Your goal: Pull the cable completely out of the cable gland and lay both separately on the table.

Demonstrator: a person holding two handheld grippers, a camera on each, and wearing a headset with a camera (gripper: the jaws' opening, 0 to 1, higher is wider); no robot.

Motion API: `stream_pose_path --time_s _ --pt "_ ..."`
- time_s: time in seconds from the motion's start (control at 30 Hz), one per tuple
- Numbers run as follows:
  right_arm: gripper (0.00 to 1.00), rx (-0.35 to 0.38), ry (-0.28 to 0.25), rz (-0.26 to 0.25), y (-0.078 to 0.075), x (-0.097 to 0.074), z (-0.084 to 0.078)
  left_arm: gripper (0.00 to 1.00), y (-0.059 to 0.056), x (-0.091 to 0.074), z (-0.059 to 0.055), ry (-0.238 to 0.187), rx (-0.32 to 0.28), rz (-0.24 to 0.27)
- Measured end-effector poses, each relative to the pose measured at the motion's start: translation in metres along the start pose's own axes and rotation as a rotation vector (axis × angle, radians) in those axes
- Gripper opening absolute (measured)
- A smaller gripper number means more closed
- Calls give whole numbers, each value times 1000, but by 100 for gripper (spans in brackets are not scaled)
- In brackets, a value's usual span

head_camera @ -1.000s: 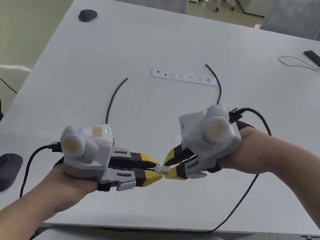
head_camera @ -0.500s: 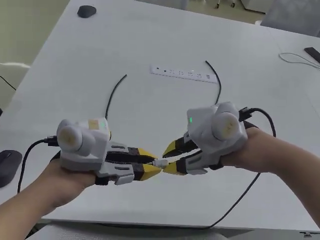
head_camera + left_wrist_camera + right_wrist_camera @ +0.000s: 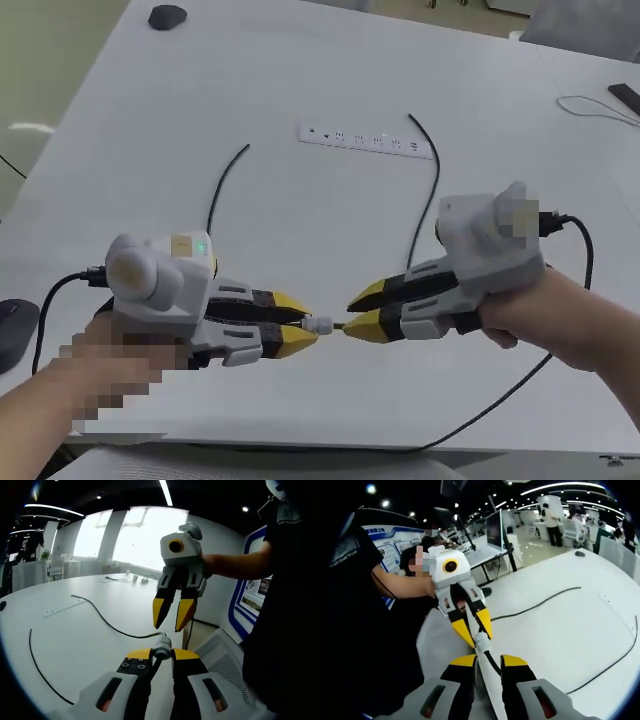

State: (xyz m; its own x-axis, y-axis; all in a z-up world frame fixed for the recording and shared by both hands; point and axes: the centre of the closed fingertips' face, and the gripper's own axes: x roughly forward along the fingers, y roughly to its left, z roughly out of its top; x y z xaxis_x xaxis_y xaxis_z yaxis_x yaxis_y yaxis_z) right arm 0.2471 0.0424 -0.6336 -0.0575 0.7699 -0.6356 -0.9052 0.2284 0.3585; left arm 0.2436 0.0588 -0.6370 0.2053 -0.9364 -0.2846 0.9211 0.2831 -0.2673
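My left gripper (image 3: 312,326) holds the small white cable gland (image 3: 320,325) at its yellow tips, a little above the table. A short straight stretch of black cable (image 3: 338,326) runs from the gland into my right gripper (image 3: 352,314), whose jaws stand narrow around it. In the right gripper view the cable (image 3: 491,661) leaves the gland (image 3: 481,641) and passes between my own jaws. The cable's long tail (image 3: 432,185) lies on the table toward the back. In the left gripper view the gland (image 3: 162,647) sits between my tips, with the right gripper (image 3: 169,627) just beyond it.
A white power strip (image 3: 366,141) lies at the back of the table. A second black cable (image 3: 225,185) lies left of centre. A mouse (image 3: 166,16) sits far back, another (image 3: 15,330) at the left edge. The table's front edge (image 3: 300,440) is just below the grippers.
My right gripper has drawn away to the right from the gland, and a short stretch of black cable now shows between them. The left gripper kept its hold and barely moved.
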Motion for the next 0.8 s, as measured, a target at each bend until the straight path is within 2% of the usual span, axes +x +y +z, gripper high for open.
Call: stream_pose_path --time_s 0.07,0.17,0.37,0.47,0.6,0.8 --pt "16 43 -52 96 10 4 7 15 -1 0 1 -5 16 -10" --pt "16 39 -67 158 15 5 10 15 -2 0 6 -20 39 -24" --pt "16 76 -89 186 7 9 13 15 -2 -1 8 -26 37 -34" --pt "15 139 -104 236 11 10 14 15 0 -2 9 -26 33 -32" --pt "15 134 -144 253 14 9 17 15 1 -1 8 -22 20 -30" --pt "13 112 -124 257 15 12 13 15 1 0 8 -14 9 -30"
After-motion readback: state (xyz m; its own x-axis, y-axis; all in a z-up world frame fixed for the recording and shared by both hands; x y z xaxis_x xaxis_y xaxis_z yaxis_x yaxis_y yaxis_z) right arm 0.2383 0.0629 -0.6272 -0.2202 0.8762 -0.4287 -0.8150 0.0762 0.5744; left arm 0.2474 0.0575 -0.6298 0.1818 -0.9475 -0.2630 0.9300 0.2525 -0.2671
